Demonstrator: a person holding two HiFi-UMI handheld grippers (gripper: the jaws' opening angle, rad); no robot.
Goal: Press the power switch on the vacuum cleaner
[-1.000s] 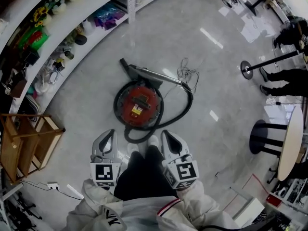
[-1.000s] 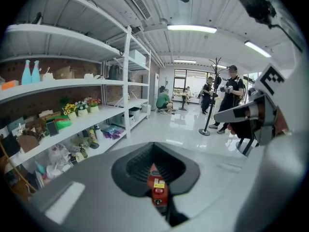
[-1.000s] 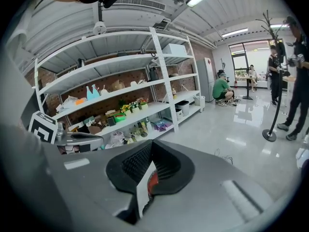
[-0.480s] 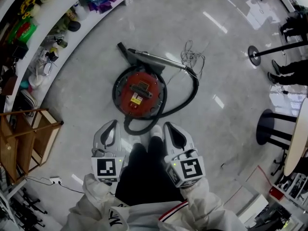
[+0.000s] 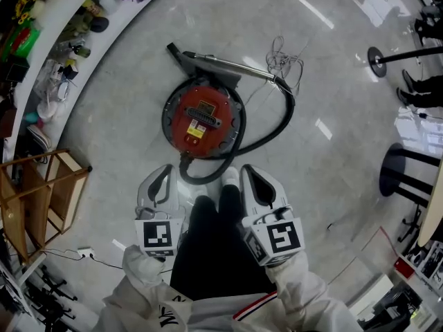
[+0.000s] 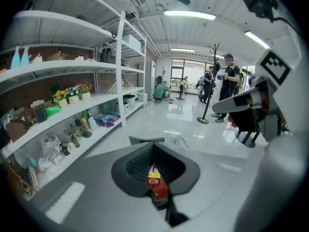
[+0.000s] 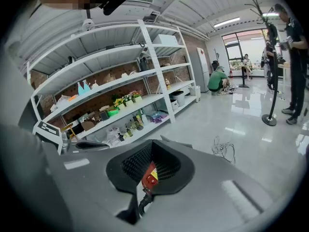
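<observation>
Polished grey floor (image 5: pixel 332 81) spreads out in front of your feet, and the vacuum cleaner (image 5: pixel 202 120), a round red canister, sits on it just ahead of you, with its black hose (image 5: pixel 277 130) curling round its right side toward your shoes and a loose cord (image 5: pixel 287 54) lying beyond it. Your left gripper (image 5: pixel 166 170) and right gripper (image 5: pixel 247 170) are both held close to your legs, well short of the canister and not touching it. In each gripper view the jaws meet at their tips and hold nothing; the red canister only shows far off through the hollow between them. By my reading, the press has not been made: you are lined up facing the machine, and the whole reach down to the switch is left. I'd look for the switch on or near the black panel (image 5: pixel 202 113) in the middle of the lid, though I can't pick it out for certain. The canister's lid is on, so its contents are hidden. On your left, the white shelf (image 5: pixel 76 43) holds bottles, flowers and small bags, and I can make out nothing inside the open wooden rack (image 5: pixel 41 199).
</observation>
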